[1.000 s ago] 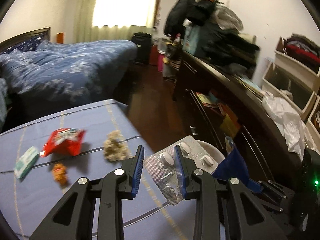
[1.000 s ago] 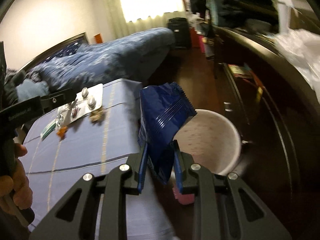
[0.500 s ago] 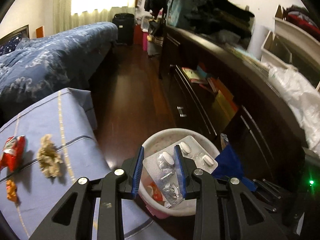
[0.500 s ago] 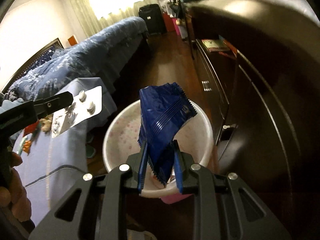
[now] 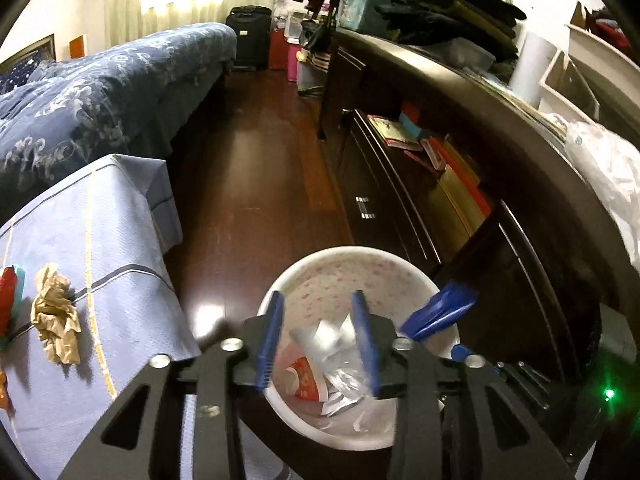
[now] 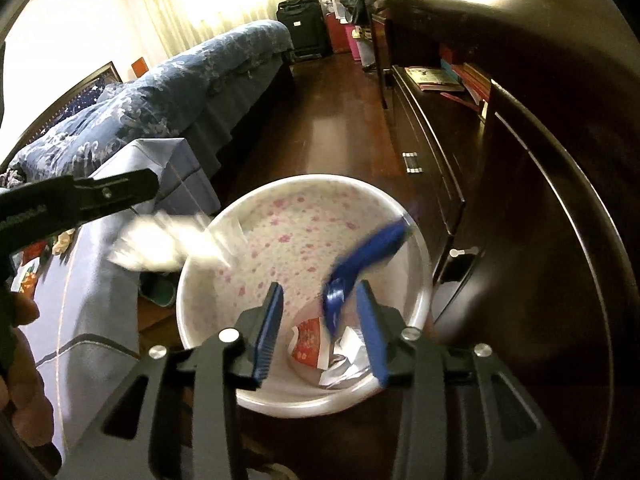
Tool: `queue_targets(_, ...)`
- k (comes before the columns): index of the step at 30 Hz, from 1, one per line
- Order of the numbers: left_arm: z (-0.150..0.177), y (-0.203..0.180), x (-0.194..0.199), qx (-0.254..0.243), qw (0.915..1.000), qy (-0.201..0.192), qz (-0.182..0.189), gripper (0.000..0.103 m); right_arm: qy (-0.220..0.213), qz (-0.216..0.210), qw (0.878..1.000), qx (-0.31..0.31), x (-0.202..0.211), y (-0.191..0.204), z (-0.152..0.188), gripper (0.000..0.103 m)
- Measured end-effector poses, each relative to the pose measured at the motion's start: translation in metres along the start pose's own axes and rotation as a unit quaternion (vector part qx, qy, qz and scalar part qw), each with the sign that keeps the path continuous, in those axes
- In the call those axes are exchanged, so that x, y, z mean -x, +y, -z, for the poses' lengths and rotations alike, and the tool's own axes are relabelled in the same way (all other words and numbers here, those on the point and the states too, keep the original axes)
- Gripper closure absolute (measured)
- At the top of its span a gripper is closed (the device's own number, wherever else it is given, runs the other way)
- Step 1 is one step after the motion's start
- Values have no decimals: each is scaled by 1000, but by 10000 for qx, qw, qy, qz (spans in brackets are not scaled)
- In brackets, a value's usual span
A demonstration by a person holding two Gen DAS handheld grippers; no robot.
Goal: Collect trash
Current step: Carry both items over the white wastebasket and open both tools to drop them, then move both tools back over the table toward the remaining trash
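Note:
A white bin with pink flowers (image 5: 316,276) (image 6: 280,216) stands on the floor between the table and the dark cabinet. My left gripper (image 5: 318,340) is open above it; the silver blister pack (image 5: 324,336) (image 6: 160,244) is loose and falling into the bin, blurred. My right gripper (image 6: 320,320) is open over the bin; the blue wrapper (image 6: 368,256) (image 5: 440,312) is loose and tumbling between its fingers, blurred. Red and white trash (image 6: 310,344) lies in the bin's bottom.
A table with a blue cloth (image 5: 100,240) at the left holds a crumpled brown paper (image 5: 54,316) and a red wrapper (image 5: 6,300). A dark cabinet (image 5: 460,208) runs along the right. A bed (image 5: 100,92) stands behind; dark wood floor (image 5: 256,168) lies between.
Both grippers moved from the table to above the bin and opened. The blister pack and the blue wrapper have left the jaws and are dropping into the bin.

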State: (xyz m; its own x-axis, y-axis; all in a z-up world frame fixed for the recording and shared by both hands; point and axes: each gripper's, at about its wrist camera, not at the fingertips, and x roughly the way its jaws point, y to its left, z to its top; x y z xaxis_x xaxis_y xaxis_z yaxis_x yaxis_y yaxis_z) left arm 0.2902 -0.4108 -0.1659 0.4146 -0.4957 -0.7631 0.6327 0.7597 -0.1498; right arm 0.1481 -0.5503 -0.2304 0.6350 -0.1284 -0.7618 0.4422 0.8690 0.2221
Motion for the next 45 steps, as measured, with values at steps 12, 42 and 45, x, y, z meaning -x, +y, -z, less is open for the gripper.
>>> queue_targets(12,2,17,52,51,9976,-616,-324,20,-238,-27,9997,61,32,16,1,45)
queue_targets(42,84,304,157,1170,9708,-472,-2042,4,-338,-1213,9686,2145,86,263,45,14)
queue_targets(45,83,317,146,980,9758,-297,-1935,4,-311,-1224,9668,2220,82,277,45,14)
